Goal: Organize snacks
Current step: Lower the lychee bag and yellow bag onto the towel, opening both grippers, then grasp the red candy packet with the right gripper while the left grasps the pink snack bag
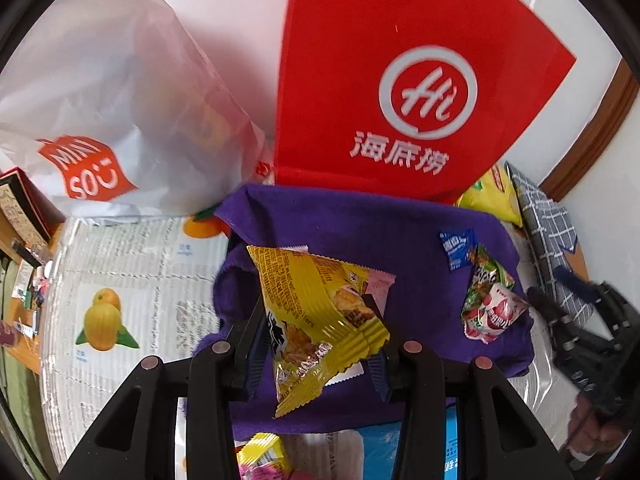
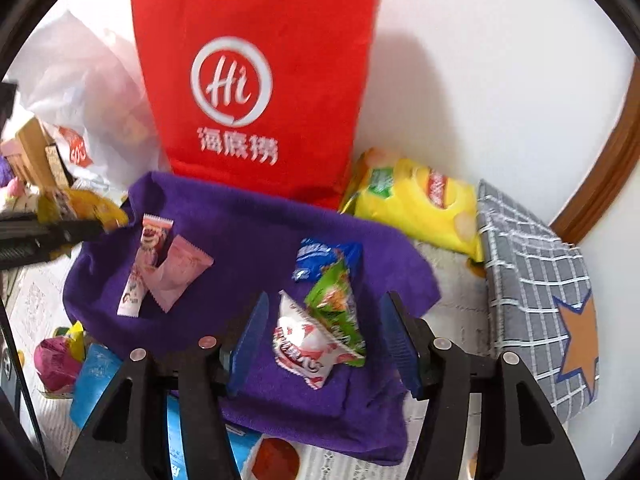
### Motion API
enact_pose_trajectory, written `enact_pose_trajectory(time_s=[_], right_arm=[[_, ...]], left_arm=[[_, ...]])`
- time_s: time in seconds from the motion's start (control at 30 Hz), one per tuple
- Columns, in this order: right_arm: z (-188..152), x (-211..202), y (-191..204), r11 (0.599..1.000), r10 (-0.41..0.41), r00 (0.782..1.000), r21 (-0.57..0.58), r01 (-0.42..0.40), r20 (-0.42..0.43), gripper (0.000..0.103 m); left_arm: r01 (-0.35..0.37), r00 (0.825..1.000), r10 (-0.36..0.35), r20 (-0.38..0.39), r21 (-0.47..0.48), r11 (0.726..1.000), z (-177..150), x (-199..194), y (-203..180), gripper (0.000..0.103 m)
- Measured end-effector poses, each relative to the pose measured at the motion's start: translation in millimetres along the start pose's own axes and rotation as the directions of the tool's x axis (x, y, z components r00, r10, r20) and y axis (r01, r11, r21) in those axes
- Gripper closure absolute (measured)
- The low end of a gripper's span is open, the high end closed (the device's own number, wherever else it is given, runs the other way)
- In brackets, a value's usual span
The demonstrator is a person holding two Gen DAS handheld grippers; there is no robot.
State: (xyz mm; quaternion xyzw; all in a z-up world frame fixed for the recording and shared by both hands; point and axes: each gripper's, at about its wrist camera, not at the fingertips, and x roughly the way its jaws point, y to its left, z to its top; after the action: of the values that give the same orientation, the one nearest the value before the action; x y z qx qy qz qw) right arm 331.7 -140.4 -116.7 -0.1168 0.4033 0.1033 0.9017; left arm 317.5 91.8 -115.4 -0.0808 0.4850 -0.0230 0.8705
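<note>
We see our left gripper (image 1: 316,332) clamped on a yellow snack packet (image 1: 320,320), its blue pads pressing the wrapper from both sides and holding it above a purple cloth (image 1: 360,232). In the right wrist view that same gripper (image 2: 86,229) comes in from the left edge, with the yellow wrapper at its tip over the cloth's left corner.

Our right gripper (image 2: 324,340) hangs with its jaws apart over the near part of the cloth. A red-and-white candy packet (image 2: 304,344) lies between the blue pads, and neither pad touches it. A green packet (image 2: 336,312) leans on the candy packet, and a small blue packet (image 2: 320,260) lies just behind the green one. Further left on the cloth, two pink packets (image 2: 160,264) lie crossed over each other.

Behind the cloth stands a red bag (image 2: 256,80) with a white round logo, upright against the wall. To its left sags a white plastic bag (image 1: 100,112) with a red label. To its right a yellow bag of crisps (image 2: 420,208) lies beside a grey checked box (image 2: 532,292) with an orange star. The cloth rests on a printed sheet (image 1: 132,280) showing yellow fruit.
</note>
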Motion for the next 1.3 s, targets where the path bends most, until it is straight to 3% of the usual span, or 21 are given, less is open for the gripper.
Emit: enact_pose_trajectory(time_s=[0.13,0.3,0.43,0.5,0.67,0.9,1.13,1.3], right_arm=[[1.4,-8.6,-10.5,0.999,-0.010,1.000,0.035,0.009,0.022,0.044],[1.7,-9.6,-13.2,0.999,-0.017,1.000,0.044,0.016,0.026,0.044],[1.0,-8.5,-11.7,0.999,-0.014,0.999,0.041,0.013,0.029,0.044],[0.6,-8.0,-11.3,0.999,-0.017,1.000,0.043,0.016,0.025,0.044],[0.8,-12.0,-8.1,0.999,-0.011,0.999,0.034,0.010,0.032,0.041],[3.9,-23.2,-2.0,0.999,0.006,0.999,0.037,-0.008,0.042,0.036],[7.3,-50.3,11.5,0.998,0.044,0.995,0.046,-0.049,0.092,0.028],[1.7,-76.7,26.1,0.997,0.044,0.987,0.056,-0.053,0.153,0.023]], left_arm=[[0.009,0.998,-0.010,-0.070,-0.005,1.000,-2.7,17.5,-4.2,0.063],[0.000,0.996,-0.001,-0.088,-0.010,1.000,-5.3,24.9,-7.2,0.063],[0.047,0.995,-0.049,-0.090,-0.024,0.999,-3.7,24.0,-7.1,0.060],[0.061,0.995,-0.063,-0.072,-0.037,0.997,-1.7,19.4,-5.9,0.042],[0.085,0.996,-0.085,0.000,-0.065,0.994,2.2,1.6,-2.5,0.036],[0.109,0.993,-0.105,0.048,-0.079,0.991,4.8,-16.8,-0.7,0.035],[0.117,0.985,-0.117,0.128,0.012,0.993,0.8,-49.7,-18.7,0.035],[0.060,0.986,-0.065,0.154,0.042,0.997,-3.8,-68.8,-26.8,0.037]])
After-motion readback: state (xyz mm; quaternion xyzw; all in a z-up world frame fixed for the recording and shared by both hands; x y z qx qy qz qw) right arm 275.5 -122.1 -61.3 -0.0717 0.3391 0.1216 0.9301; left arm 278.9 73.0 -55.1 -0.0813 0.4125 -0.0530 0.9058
